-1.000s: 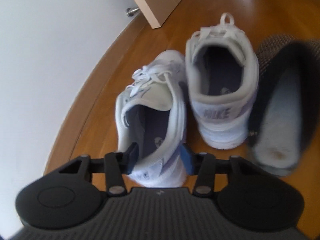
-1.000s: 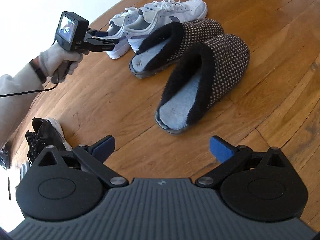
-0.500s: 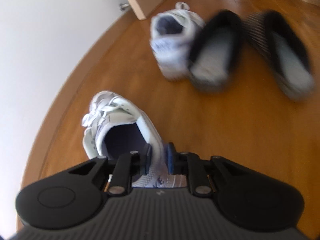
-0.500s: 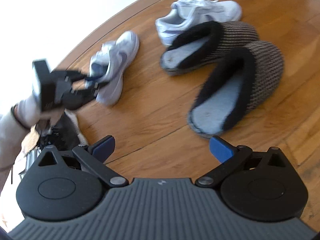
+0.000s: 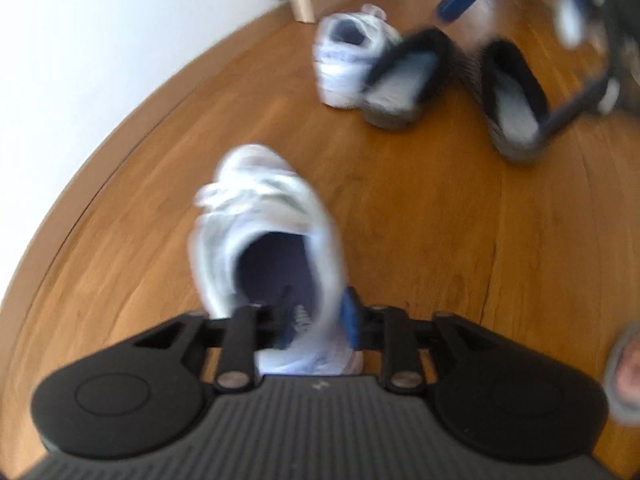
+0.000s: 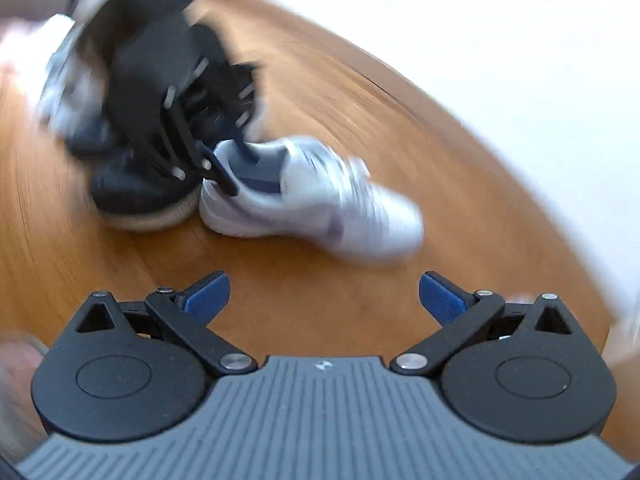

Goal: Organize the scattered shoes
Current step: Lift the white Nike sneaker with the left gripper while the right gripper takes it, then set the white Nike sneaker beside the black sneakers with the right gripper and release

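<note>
While my left gripper (image 5: 316,320) pinches one white sneaker's (image 5: 268,236) heel collar mid-floor, its mate (image 5: 348,64) and two slippers (image 5: 404,84) sit lined up; black shoes (image 6: 160,176) remain; right gripper (image 6: 324,296) spread, empty.

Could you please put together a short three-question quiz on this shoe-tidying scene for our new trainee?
1. True or false: the left gripper is shut on the heel collar of the white sneaker.
2. Multiple choice: in the right wrist view, what lies right beside the heel of that white sneaker? A) a black sneaker B) a slipper C) a cardboard box
3. Fill in: the right gripper holds ____.

Key
1. True: one of its fingers is inside the shoe opening, the other outside the collar.
2. A: the black sneaker.
3. Nothing: its fingers are spread wide over the bare wooden floor.
</note>
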A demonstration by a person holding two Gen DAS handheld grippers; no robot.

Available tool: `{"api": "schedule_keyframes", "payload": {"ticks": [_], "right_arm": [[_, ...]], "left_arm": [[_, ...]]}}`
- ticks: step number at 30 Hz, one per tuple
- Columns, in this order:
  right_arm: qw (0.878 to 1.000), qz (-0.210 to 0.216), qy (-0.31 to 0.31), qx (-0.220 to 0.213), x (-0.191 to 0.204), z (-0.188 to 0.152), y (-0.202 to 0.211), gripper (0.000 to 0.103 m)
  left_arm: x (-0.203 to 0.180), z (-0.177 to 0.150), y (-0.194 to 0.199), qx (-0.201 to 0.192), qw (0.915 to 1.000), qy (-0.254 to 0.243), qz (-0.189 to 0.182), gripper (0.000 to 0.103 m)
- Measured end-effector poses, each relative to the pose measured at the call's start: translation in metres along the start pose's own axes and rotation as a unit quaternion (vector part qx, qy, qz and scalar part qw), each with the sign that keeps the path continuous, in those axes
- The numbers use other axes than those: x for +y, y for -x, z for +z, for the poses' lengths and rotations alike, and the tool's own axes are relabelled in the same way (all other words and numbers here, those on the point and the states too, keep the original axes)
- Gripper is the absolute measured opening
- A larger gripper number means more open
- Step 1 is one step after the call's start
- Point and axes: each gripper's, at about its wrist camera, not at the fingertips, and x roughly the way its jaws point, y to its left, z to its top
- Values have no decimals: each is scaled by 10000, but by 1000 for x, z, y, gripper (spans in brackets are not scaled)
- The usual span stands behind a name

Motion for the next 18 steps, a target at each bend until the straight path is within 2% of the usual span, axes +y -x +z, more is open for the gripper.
{"api": "schedule_keyframes", "payload": {"ticks": [2, 4, 5, 6, 9, 11, 12, 13, 14, 15, 17, 18], "right_arm": [[9867, 144, 1611, 151, 3, 11, -32, 102], [9424, 363, 3311, 300, 10, 16, -65, 102], [9266, 476, 3711, 387, 10, 20, -75, 101], [9185, 521, 3898, 414, 9, 23, -82, 101], [9104, 647, 4075, 306, 3, 44, -100, 101], [9034, 1007, 4150, 378, 3, 59, -112, 102], [8982, 1105, 4236, 396, 3, 61, -116, 102], [8865, 1201, 4448, 432, 9, 59, -120, 98], [8705, 1327, 4715, 485, 16, 58, -126, 103], [8635, 1378, 4824, 518, 21, 59, -131, 103], [8621, 1386, 4842, 558, 26, 61, -139, 101], [8678, 1404, 4719, 674, 30, 63, -147, 101]], "left_arm": [[5, -6, 19, -165, 9996, 241, 21, 63], [14, -16, 39, -250, 9975, 663, 33, 65], [18, -21, 49, -282, 9958, 869, 55, 67], [25, -27, 58, -270, 9939, 1058, 144, 69], [45, -47, 84, -225, 9853, 1643, 410, 69], [63, -63, 102, -172, 9758, 2120, 505, 69], [74, -72, 111, -182, 9670, 2478, 556, 70], [80, -76, 113, -183, 9628, 2639, 546, 70], [87, -82, 118, -175, 9567, 2855, 540, 70], [89, -84, 121, -159, 9549, 2912, 562, 70], [92, -94, 128, -98, 9514, 3005, 668, 70], [92, -98, 130, -74, 9514, 2992, 725, 70]]}}
